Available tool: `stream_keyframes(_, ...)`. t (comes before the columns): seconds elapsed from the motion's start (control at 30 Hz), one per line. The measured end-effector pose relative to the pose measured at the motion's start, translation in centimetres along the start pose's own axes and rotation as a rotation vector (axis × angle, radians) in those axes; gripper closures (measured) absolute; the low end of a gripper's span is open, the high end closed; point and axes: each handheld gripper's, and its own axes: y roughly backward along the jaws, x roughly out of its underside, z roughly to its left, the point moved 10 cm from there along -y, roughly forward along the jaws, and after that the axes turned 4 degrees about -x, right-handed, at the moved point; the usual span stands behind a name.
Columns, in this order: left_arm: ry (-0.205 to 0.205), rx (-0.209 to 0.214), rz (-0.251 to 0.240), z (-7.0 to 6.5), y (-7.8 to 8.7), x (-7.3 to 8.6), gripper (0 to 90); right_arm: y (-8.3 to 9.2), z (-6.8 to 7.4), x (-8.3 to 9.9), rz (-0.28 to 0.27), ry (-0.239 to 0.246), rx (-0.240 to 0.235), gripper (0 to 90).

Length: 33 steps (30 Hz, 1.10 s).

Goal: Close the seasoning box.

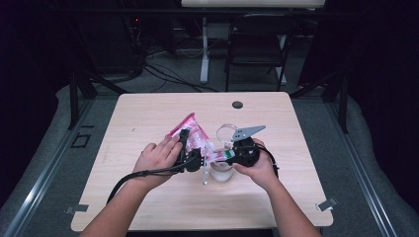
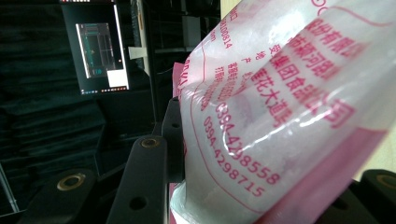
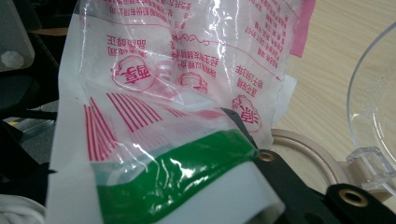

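The bag (image 1: pixel 193 134) is sitting just left of centre in the high view, lifted off the counter (image 1: pixel 148 113) and tipped toward the clear jar (image 1: pixel 221 171) at the middle of the frame. It is a thin printed plastic pouch — pink and white with red lettering and a green band at one end — partly filled with something white and loose. It is looking soft and crinkly, with a glossy film that is likely to be slippery, and the contents are probably shifting as it tilts, so the weight will be sliding toward the low end. The best hold is on the flat film near the edges or corners, where the plastic folds over itself, rather than on the bulging middle.

The left tongs (image 1: pixel 190 148) are gripping the bag around its fuller part; in the left gripper view the film (image 2: pixel 280 107) is pressing against a black jaw. The right tongs (image 1: pixel 232 154) are pinching the green-banded end (image 3: pixel 177 175) nearly shut.

The jar is looking rigid and fragile — its hinged lid (image 1: pixel 226 131) is standing open behind it, above centre.

The counter is pale wood grain, smooth and bare apart from a small dark cap (image 1: pixel 237 104) near its upper edge. Beyond it, at the top of the high view, the room is dim, with a folding chair (image 1: pixel 257 44) and cables (image 1: pixel 168 74) lying on the floor.
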Motion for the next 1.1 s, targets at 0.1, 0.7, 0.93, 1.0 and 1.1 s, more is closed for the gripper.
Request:
stream_keyframes(0.1, -0.003, 0.003, 0.010, 0.2, 0.1, 0.0, 67.7, 0.1, 0.0, -0.1, -0.007, -0.001, 0.001, 87.5)
stream_keyframes(0.7, -0.010, 0.003, 0.009, 0.3, 0.3, -0.3, 67.6, 0.7, -0.1, -0.3, -0.023, -0.006, -0.001, 90.0)
stream_keyframes(0.93, -0.010, 0.007, 0.010, 0.3, 0.3, -0.3, 67.8, 1.0, -0.3, -0.3, -0.031, -0.012, -0.003, 90.0)
stream_keyframes(1.0, -0.018, -0.003, -0.001, 0.4, 0.3, -0.5, 67.9, 1.0, -0.3, -0.3, -0.032, -0.014, -0.008, 90.0)
stream_keyframes(1.1, -0.018, 0.005, 0.009, 0.4, 0.4, -0.5, 68.2, 1.0, -0.4, -0.4, -0.036, -0.015, -0.004, 90.0)
